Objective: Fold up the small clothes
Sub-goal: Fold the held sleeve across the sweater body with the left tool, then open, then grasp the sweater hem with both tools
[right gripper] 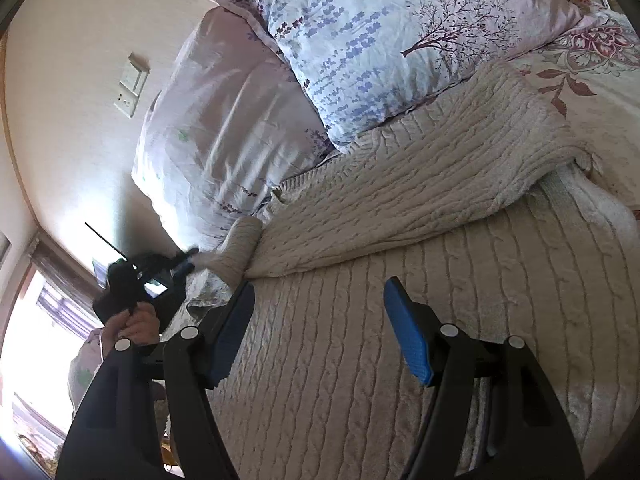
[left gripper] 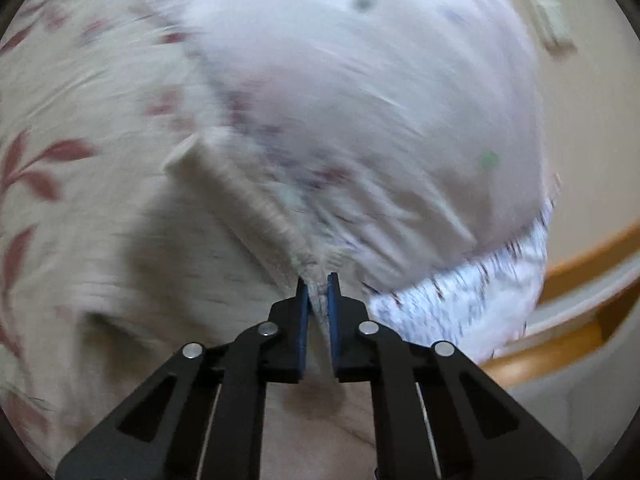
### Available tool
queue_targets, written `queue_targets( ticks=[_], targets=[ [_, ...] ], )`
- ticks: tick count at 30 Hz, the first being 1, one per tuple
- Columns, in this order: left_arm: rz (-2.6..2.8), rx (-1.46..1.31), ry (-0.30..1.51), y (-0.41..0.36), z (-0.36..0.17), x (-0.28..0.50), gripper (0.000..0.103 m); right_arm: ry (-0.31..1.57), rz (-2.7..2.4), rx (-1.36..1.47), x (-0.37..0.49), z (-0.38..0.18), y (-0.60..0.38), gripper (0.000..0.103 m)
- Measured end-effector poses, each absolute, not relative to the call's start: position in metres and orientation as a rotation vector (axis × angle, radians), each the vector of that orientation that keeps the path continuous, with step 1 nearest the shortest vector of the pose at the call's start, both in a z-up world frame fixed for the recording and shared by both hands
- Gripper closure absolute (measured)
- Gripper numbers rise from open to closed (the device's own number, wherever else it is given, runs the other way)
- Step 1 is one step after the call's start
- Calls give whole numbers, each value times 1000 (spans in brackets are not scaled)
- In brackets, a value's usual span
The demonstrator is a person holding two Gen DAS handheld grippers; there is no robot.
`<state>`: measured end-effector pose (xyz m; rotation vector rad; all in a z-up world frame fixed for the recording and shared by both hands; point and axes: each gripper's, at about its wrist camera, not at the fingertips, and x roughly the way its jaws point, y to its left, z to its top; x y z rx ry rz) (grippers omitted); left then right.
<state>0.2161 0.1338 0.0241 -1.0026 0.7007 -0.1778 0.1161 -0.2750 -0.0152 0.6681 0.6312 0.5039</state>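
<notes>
Sweater (right gripper: 400,240) lying spread across bed cover (right gripper: 592,80), one sleeve (right gripper: 420,184) lying folded over its body. Two pillows (right gripper: 380,40) sitting behind sweater, against wall (right gripper: 80,60). Cuff (right gripper: 240,248) lying at sweater's left edge, left gripper (right gripper: 180,268) sitting just left of it. Right gripper (right gripper: 320,332) hanging over sweater's near part. Wall switch (right gripper: 132,84) sitting left of pillows.

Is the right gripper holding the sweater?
No, the right gripper has its jaws wide apart above the sweater, with nothing pinched between them.
</notes>
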Motion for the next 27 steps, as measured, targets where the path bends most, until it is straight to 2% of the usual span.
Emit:
queue_targets(
  ticks=[6, 8, 9, 10, 12, 15, 22, 27],
  targets=[
    [-460, -698, 740, 20, 60, 234, 95, 611, 502, 698, 115, -15, -281, 34],
    [-591, -570, 832, -27, 55, 236, 84, 608, 499, 714, 114, -15, -284, 34],
    [-644, -508, 884, -49, 49, 236, 71, 615, 489, 722, 114, -16, -286, 34],
    [-684, -454, 924, -66, 45, 234, 64, 630, 476, 727, 115, -16, -288, 34],
    [-736, -401, 944, -79, 42, 226, 60, 658, 448, 701, 114, -13, -292, 34],
    [-715, -316, 909, -58, 48, 203, 49, 698, 402, 653, 113, 3, -304, 35],
    [-247, -38, 752, 61, 66, 160, 48, 819, 377, 585, 155, 36, -312, 48],
    [-81, 6, 797, 123, 54, 153, 48, 885, 323, 516, 194, 26, -294, 53]
  ],
)
